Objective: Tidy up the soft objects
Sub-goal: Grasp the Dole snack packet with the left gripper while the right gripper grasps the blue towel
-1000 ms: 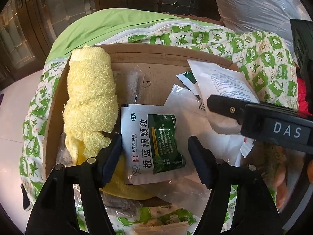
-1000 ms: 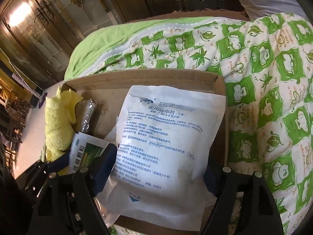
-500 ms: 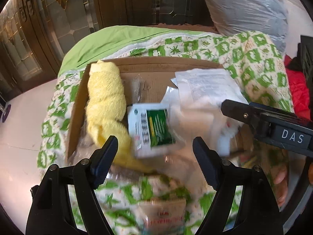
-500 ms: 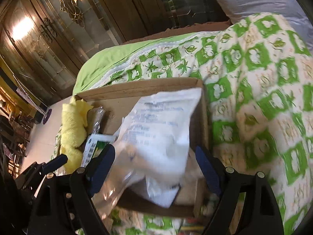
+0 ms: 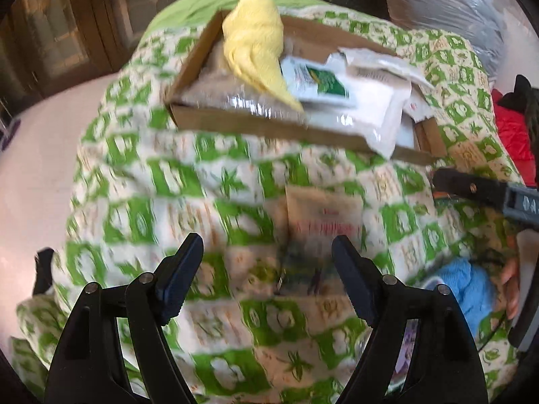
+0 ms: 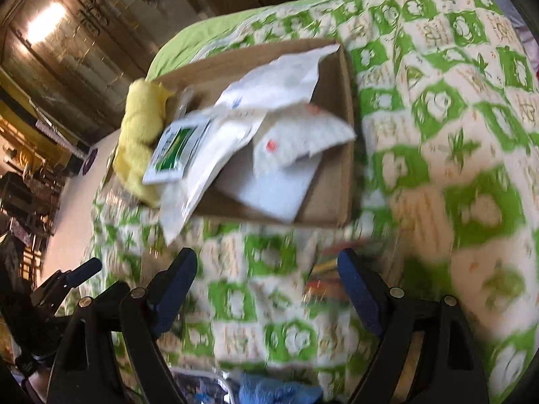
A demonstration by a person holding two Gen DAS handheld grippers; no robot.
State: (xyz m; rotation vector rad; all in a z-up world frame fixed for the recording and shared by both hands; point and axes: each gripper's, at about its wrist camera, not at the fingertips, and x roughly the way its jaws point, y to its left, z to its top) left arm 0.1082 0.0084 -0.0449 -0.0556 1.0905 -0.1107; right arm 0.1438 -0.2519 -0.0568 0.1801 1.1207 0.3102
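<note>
Cardboard box (image 5: 235, 122) sits on the green-patterned quilt (image 5: 175, 181), holding a yellow towel (image 5: 256, 47), a green-and-white sachet (image 5: 316, 82) and white packets (image 6: 269, 84). Left gripper (image 5: 267, 262) has just been opening; its jaws stand wide with nothing gripped, above a blurred beige pouch (image 5: 323, 215). Right gripper (image 6: 266, 282) gapes empty too, beside a blue cloth (image 6: 279, 392)

— Bed (image 6: 465, 155) under a green-and-cream patterned blanket, plain green sheet (image 5: 209, 3) at the far end?
— Yes. Pale, glossy floor (image 5: 37, 155) to the left of it.
— Behind?
— Dark wooden panelling with glass and gilt ornament (image 6: 101, 17), catching a bright lamp glare (image 6: 45, 22).
— Further left?
— Cluttered dark shelving (image 6: 23, 202), too blurred to read.
</note>
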